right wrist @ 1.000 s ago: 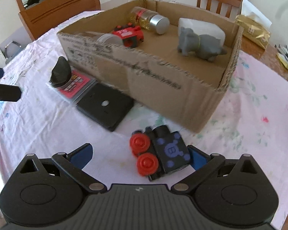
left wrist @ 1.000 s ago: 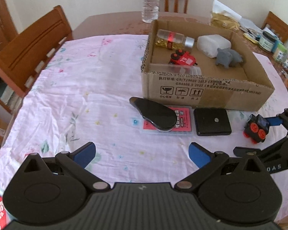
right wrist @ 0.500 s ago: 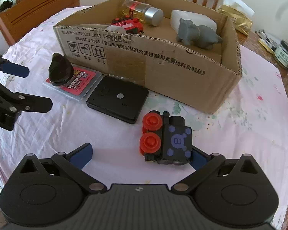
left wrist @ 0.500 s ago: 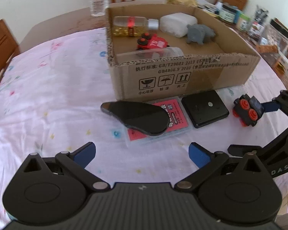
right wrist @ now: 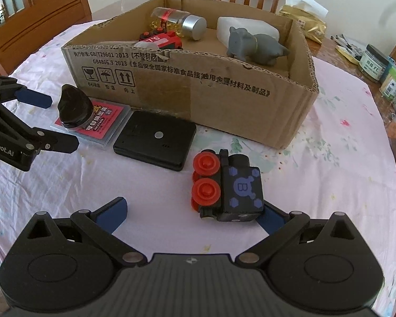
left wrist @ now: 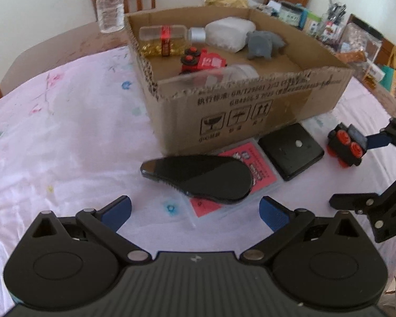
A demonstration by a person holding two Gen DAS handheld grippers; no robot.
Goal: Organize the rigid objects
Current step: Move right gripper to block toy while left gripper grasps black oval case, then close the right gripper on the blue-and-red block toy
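A cardboard box (left wrist: 250, 105) (right wrist: 198, 84) holds a bottle, a red toy train (left wrist: 200, 63), a white container and a grey elephant (right wrist: 256, 46). In front of it lie a black comb-like paddle (left wrist: 203, 174) (right wrist: 72, 105) on a red card case (left wrist: 250, 169) (right wrist: 103, 119), a flat black square box (left wrist: 290, 150) (right wrist: 155, 140) and a black toy train with red wheels (left wrist: 347, 145) (right wrist: 224, 187). My left gripper (left wrist: 195, 211) is open, just short of the paddle. My right gripper (right wrist: 192, 211) is open; its right finger touches the black train.
A pink floral cloth (left wrist: 66, 132) covers the round table. A water bottle (left wrist: 109, 2) stands behind the box. Jars and packets (right wrist: 375, 63) crowd the far right edge. Wooden chairs (right wrist: 39, 23) stand around the table.
My left gripper has moved closer to the paddle and card case. My right gripper has swung around so the black train lies by its right finger. Both stay open.
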